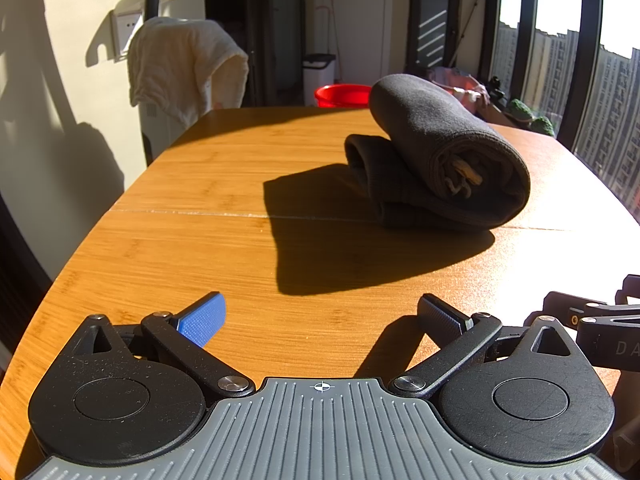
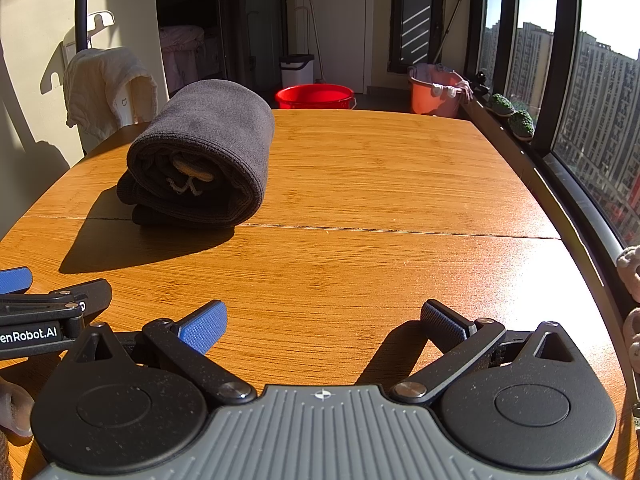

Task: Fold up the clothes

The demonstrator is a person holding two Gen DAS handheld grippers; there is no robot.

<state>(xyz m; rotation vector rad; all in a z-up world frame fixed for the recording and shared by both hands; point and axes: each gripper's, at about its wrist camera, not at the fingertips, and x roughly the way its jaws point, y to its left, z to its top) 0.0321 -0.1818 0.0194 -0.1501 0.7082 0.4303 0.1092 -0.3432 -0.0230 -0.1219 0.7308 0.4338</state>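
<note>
Clothes [image 1: 436,160] lie rolled mid-table [image 2: 380,184] (bare wood all round), both tools [image 1: 320,316] [image 2: 324,320] spread apart, empty.

Hard window sunlight, long shadows, fisheye-warped edges.

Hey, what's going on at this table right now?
A person is folding clothes with a gripper in each hand. The dark garment lies folded into a thick bundle on the wooden table, with a drawstring showing at its near end. Neither gripper touches it: the left gripper and right gripper are both open and empty, side by side at the near edge, short of the bundle.
</note>
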